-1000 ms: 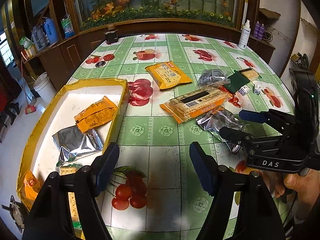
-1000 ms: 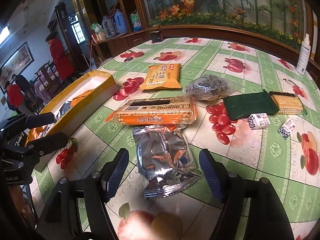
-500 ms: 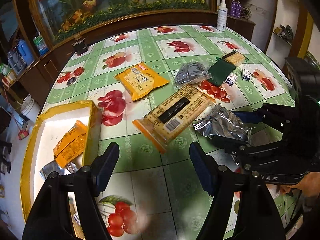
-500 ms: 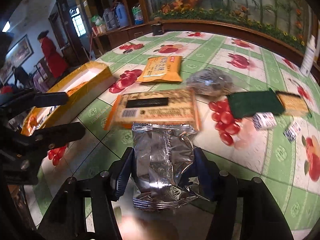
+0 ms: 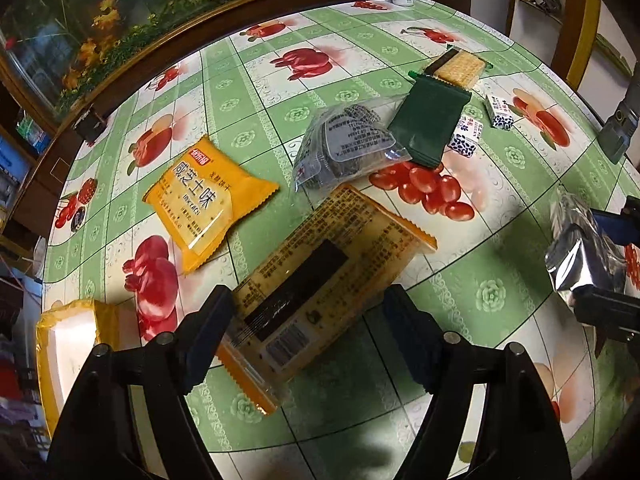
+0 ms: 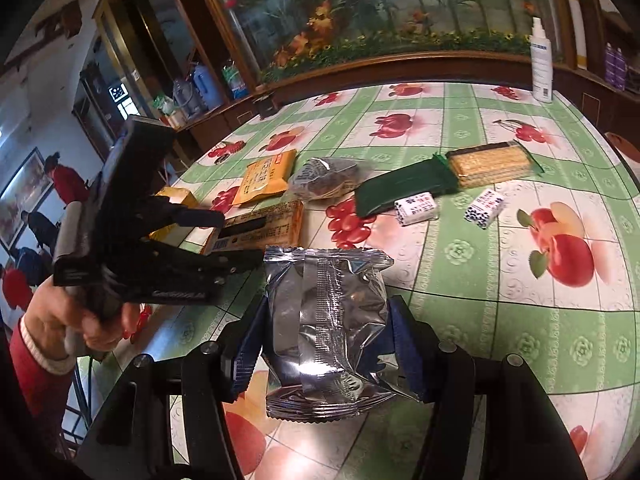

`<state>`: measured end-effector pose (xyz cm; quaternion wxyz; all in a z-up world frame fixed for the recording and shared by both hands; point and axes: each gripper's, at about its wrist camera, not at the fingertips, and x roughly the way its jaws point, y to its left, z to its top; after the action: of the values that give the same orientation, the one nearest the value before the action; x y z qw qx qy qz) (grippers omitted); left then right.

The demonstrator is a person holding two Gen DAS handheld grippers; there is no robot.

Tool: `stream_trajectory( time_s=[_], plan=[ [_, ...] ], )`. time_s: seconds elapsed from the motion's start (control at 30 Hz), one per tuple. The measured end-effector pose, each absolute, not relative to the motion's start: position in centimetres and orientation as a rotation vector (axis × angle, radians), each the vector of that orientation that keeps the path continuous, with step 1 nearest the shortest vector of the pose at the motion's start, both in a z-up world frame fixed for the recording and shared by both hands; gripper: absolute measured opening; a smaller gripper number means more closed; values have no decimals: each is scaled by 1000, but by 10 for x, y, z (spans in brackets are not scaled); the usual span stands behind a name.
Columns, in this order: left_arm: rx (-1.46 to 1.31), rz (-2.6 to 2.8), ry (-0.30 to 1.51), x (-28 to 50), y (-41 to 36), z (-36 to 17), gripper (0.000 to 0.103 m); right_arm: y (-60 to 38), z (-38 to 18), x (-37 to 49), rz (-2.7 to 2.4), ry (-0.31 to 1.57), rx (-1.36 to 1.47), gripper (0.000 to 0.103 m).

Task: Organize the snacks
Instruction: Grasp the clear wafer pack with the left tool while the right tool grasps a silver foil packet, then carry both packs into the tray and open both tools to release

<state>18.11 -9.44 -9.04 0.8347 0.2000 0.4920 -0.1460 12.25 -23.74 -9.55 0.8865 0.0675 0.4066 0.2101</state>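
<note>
A long orange cracker pack [image 5: 320, 272] lies flat on the fruit-print table, and my left gripper [image 5: 306, 300] hangs over its near end. The jaws straddle the pack and are opening, with neither pad pressing on it. My right gripper [image 6: 328, 312] is shut on a silver foil packet [image 6: 324, 280] and holds it clear of the table. The left wrist view shows that packet [image 5: 580, 252] at its right edge. A yellow box [image 5: 60, 340] stands at the table's left side.
Farther back lie a yellow biscuit packet [image 5: 204, 200], a clear bag of dark snacks [image 5: 344, 148], a green packet [image 5: 430, 120], a cracker sleeve [image 5: 460, 66] and two small white boxes [image 5: 466, 136]. A spray bottle [image 6: 540, 68] stands at the far edge. A hand in a red sleeve [image 6: 36, 344] holds the left gripper.
My left gripper swung right from the yellow box to over the long orange pack. My right gripper closed on the silver packet and lifted it off the table.
</note>
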Motion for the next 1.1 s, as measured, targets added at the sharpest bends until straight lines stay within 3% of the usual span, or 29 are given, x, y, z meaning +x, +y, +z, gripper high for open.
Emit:
stream_trajectory(
  time_s=[0.37,0.43,0.5,0.53,1.1],
  plan=[
    [373,-380,1073,197,-107,-96,87,-249,-96,113,419,830,198,61],
    [295,-402,1099,197,-101,-98,78,-251,-95,111,414,823,207,62],
    [246,-412,1095,191,-98,-95,56,-254,-93,109,408,814,212,61],
    [254,-395,1092,186,-98,-95,55,-255,-92,107,406,811,214,61],
    [96,-84,983,91,-60,-69,53,-241,-83,86,433,778,220,61]
  ],
)
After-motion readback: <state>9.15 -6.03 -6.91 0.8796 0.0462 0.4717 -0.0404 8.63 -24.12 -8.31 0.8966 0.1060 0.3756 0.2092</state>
